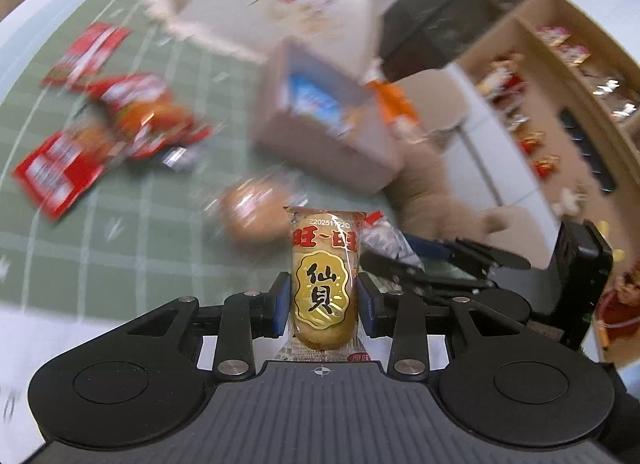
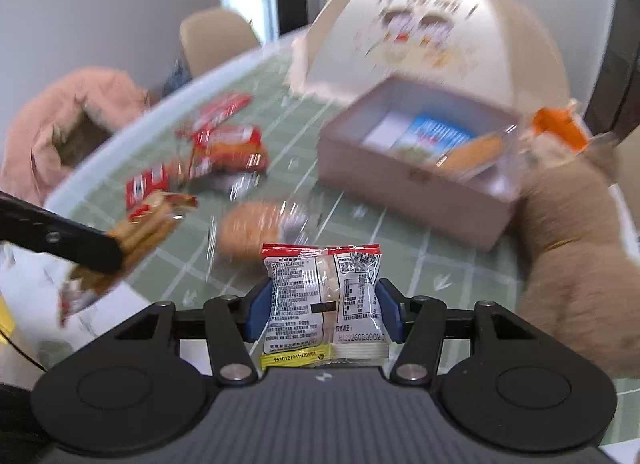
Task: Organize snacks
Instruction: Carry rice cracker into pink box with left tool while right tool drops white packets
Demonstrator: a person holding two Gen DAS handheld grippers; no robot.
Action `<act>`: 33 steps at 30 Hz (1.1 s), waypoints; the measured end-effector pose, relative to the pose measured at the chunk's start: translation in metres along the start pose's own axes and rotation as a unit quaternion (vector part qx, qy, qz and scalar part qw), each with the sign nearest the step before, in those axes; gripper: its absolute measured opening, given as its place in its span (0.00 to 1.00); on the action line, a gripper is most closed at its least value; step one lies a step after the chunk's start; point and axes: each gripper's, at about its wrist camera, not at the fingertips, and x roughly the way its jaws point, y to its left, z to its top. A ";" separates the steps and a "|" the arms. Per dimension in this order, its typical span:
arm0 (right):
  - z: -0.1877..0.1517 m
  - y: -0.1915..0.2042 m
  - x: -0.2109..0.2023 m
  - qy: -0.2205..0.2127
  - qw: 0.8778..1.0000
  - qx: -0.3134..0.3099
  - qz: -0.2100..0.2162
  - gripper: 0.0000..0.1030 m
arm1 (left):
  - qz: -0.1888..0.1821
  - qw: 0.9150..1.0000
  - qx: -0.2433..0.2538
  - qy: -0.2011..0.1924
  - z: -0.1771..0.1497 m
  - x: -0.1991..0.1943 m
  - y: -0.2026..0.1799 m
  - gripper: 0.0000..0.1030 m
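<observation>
My left gripper (image 1: 324, 288) is shut on a golden rice-cracker packet (image 1: 324, 264) that stands upright between the blue pads. My right gripper (image 2: 323, 296) is shut on a clear-and-white snack packet (image 2: 324, 300) with a red top strip and a yellow bottom strip. Both are held above a green grid mat (image 2: 400, 264). Ahead sits an open pale pink box (image 2: 400, 191) with a blue-and-white packet (image 2: 432, 135) inside. In the right wrist view the left gripper's black finger (image 2: 60, 240) enters from the left, carrying its cracker packet (image 2: 140, 232).
Several red snack packets (image 1: 132, 111) lie scattered on the mat at the left. A round bun-like snack (image 2: 252, 227) lies just ahead. A brown plush toy (image 2: 572, 248) and an orange packet (image 2: 560, 123) stand right of the box. The box's white lid (image 2: 420, 31) rises behind it.
</observation>
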 end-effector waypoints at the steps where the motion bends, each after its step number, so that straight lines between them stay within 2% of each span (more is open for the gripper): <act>1: 0.005 -0.005 -0.010 -0.011 1.000 0.006 -0.003 0.53 | -0.010 1.000 0.007 -0.007 0.007 0.001 -0.005 0.38; 6: 0.043 -0.027 -0.062 -0.089 0.995 0.023 -0.039 0.54 | -0.055 0.996 0.018 -0.072 0.050 0.001 -0.024 0.38; 9: 0.075 -0.041 -0.069 -0.117 0.990 0.026 -0.069 0.54 | -0.068 0.990 0.023 -0.120 0.083 0.014 -0.029 0.38; 12: 0.106 -0.055 -0.052 -0.128 0.988 0.028 -0.080 0.54 | -0.078 0.987 0.018 -0.137 0.118 0.043 -0.032 0.38; 16: 0.134 -0.069 -0.009 -0.114 0.988 0.050 -0.096 0.54 | -0.081 0.985 0.003 -0.154 0.160 0.084 -0.027 0.38; 19: 0.141 -0.074 0.024 -0.112 0.987 0.052 -0.105 0.55 | -0.064 0.989 -0.036 -0.127 0.179 0.121 -0.009 0.39; 22: 0.137 -0.085 0.053 -0.081 0.988 0.072 -0.105 0.56 | -0.027 0.994 -0.025 -0.103 0.183 0.142 -0.001 0.39; 25: 0.120 -0.091 0.057 -0.077 0.988 0.101 -0.089 0.56 | -0.028 0.994 0.006 -0.106 0.178 0.143 0.001 0.39; 28: 0.102 -0.093 0.060 -0.064 0.988 0.119 -0.079 0.56 | -0.026 0.994 0.016 -0.104 0.172 0.140 0.005 0.39; 31: 0.079 -0.087 0.056 -0.049 0.989 0.129 -0.062 0.56 | -0.020 0.995 0.015 -0.094 0.151 0.126 0.014 0.39; 33: 0.065 -0.076 0.053 -0.040 0.991 0.125 -0.024 0.56 | -0.012 0.996 0.008 -0.085 0.129 0.115 0.023 0.39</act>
